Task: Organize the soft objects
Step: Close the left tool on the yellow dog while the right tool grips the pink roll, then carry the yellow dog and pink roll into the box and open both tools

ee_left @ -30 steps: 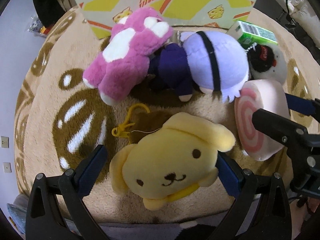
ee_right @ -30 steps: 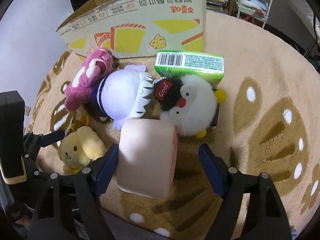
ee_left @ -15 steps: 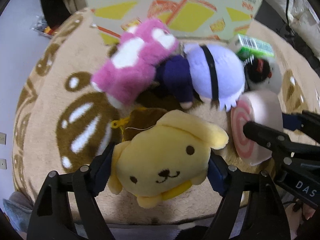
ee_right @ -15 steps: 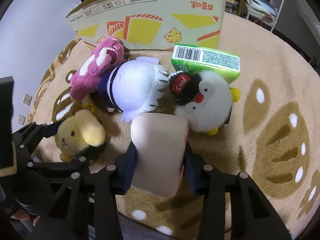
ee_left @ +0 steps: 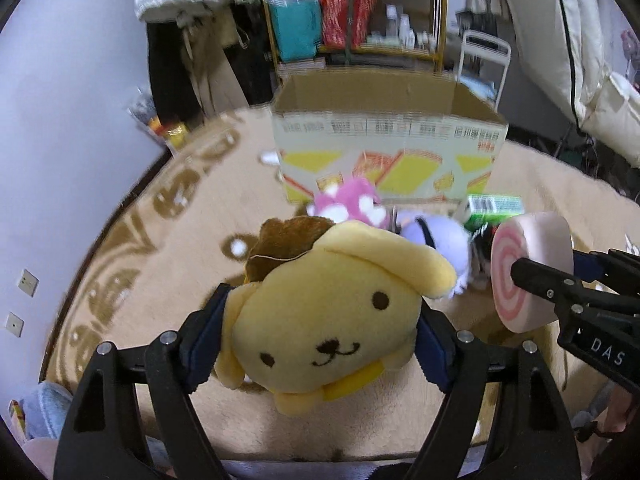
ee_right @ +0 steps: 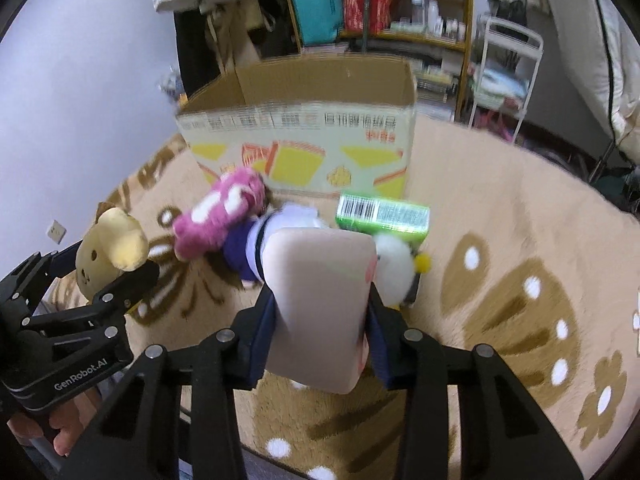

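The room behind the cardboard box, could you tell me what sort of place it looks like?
Most likely a lived-in room at home, perhaps a bedroom or storage corner. A patterned plush rug covers the floor, a crowded wooden shelf holds bags and bottles, and what looks like white bedding is piled at the right.

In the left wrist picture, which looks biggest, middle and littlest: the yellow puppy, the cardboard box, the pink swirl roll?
As they look in that view:
1. yellow puppy, though it sits right at the camera
2. cardboard box, close to the puppy in apparent size and farther off, so surely bigger in real life
3. pink swirl roll
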The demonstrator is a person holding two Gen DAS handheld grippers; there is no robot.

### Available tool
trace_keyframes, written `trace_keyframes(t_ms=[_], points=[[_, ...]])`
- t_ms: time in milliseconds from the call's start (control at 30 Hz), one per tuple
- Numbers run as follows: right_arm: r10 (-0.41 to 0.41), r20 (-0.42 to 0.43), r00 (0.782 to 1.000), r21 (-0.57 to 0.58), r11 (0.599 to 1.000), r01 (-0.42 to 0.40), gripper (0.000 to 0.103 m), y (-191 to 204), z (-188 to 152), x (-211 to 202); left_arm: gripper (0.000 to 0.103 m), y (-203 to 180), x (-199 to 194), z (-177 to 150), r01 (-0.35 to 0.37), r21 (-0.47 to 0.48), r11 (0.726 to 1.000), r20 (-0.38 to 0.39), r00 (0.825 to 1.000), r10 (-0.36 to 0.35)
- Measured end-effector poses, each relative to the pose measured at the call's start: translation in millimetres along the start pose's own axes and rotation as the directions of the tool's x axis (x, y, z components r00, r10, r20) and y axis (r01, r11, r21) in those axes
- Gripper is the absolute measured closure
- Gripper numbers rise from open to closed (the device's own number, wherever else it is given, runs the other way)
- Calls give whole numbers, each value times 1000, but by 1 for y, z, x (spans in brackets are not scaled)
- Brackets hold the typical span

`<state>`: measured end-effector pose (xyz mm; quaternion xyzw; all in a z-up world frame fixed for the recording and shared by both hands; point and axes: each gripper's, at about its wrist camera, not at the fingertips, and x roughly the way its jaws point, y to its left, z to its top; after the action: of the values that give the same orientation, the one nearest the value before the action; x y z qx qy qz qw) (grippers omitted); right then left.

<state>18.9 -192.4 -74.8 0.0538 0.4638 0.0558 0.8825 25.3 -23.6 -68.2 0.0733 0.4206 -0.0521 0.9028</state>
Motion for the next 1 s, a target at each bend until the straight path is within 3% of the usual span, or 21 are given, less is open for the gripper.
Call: trace_keyframes(t_ms=[300, 1000], points=[[-11, 142, 990, -4, 1000, 12, 59, -6, 1, -34, 22, -1, -30, 3, -6, -3, 1000, 147, 989, 6], [-24, 317, 948, -16, 999, 31, 59, -4, 11, -53, 22, -11, -50, 9, -18, 34, 999, 298, 955, 7]])
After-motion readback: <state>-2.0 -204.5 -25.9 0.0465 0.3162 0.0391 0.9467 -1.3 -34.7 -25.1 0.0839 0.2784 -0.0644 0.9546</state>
